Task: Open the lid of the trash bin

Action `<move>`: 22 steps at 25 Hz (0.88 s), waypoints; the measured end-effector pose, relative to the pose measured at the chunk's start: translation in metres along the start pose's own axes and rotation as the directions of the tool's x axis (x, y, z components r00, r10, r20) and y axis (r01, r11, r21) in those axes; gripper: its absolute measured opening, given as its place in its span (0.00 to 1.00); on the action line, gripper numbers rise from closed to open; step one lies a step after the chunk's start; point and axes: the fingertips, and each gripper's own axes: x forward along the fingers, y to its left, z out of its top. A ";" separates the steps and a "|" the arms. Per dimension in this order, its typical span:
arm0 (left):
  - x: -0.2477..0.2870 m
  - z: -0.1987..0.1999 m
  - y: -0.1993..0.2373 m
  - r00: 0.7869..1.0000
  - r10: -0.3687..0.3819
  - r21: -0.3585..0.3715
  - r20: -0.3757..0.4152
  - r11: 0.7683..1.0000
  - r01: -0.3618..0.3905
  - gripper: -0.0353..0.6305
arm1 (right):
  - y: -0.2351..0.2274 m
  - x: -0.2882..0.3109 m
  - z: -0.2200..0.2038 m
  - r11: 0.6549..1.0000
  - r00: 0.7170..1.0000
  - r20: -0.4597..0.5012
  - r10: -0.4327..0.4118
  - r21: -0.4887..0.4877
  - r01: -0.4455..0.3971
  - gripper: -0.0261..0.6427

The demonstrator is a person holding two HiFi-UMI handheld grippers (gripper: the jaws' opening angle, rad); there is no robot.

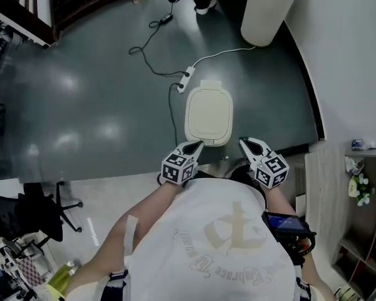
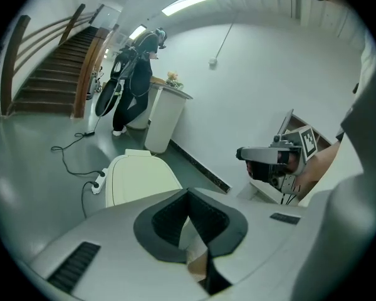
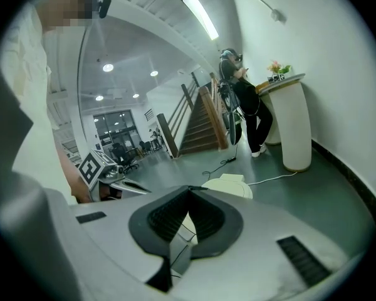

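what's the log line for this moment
trash bin lid: closed | left gripper: shut, empty | right gripper: shut, empty | both near lid

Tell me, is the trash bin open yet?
Not yet. Nothing looks done: the lid lies flat and shut on the trash bin. In hand: the left gripper and right gripper are by its near edge, both with jaws together, holding nothing. Left to do: the whole lift of the lid.
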 end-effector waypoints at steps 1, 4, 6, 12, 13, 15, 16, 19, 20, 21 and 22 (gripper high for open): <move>0.003 -0.003 0.000 1.000 -0.001 0.004 -0.010 1.000 0.001 0.08 | -0.001 0.001 -0.001 1.000 1.000 -0.001 -0.001 -0.001 0.001 0.05; 0.008 -0.011 0.000 0.999 0.004 0.004 -0.034 1.000 -0.004 0.08 | -0.002 0.003 -0.006 1.000 1.000 -0.008 -0.002 0.006 0.003 0.05; 0.012 -0.018 -0.001 0.999 0.010 0.001 -0.050 1.000 -0.010 0.08 | -0.003 0.003 -0.011 1.000 1.000 -0.016 0.001 0.016 -0.001 0.05; 0.027 -0.035 0.006 0.993 0.050 0.008 -0.108 0.999 -0.049 0.08 | -0.007 0.005 -0.022 0.999 0.999 -0.044 0.028 0.024 -0.027 0.05; 0.029 -0.038 0.008 0.992 0.055 0.012 -0.117 0.998 -0.054 0.08 | -0.007 0.006 -0.025 0.999 0.998 -0.049 0.032 0.026 -0.031 0.05; 0.037 -0.043 0.010 0.988 0.068 0.022 -0.136 0.998 -0.065 0.08 | -0.008 0.006 -0.031 0.999 0.997 -0.059 0.043 0.034 -0.041 0.05; 0.042 -0.045 0.011 0.987 0.075 0.025 -0.144 0.997 -0.072 0.08 | -0.009 0.006 -0.035 0.998 0.997 -0.066 0.049 0.038 -0.047 0.05; 0.053 -0.055 0.013 0.980 0.093 0.033 -0.177 0.996 -0.089 0.08 | -0.010 0.007 -0.044 0.997 0.994 -0.085 0.069 0.047 -0.065 0.05; 0.056 -0.058 0.014 0.977 0.097 0.038 -0.189 0.995 -0.092 0.08 | -0.011 0.008 -0.046 0.996 0.993 -0.090 0.074 0.049 -0.070 0.05; 0.059 -0.061 0.016 0.974 0.101 0.043 -0.201 0.995 -0.094 0.08 | -0.011 0.010 -0.047 0.996 0.992 -0.095 0.078 0.050 -0.073 0.05; 0.061 -0.064 0.017 0.972 0.105 0.049 -0.212 0.994 -0.097 0.08 | -0.011 0.011 -0.048 0.996 0.992 -0.101 0.081 0.050 -0.076 0.05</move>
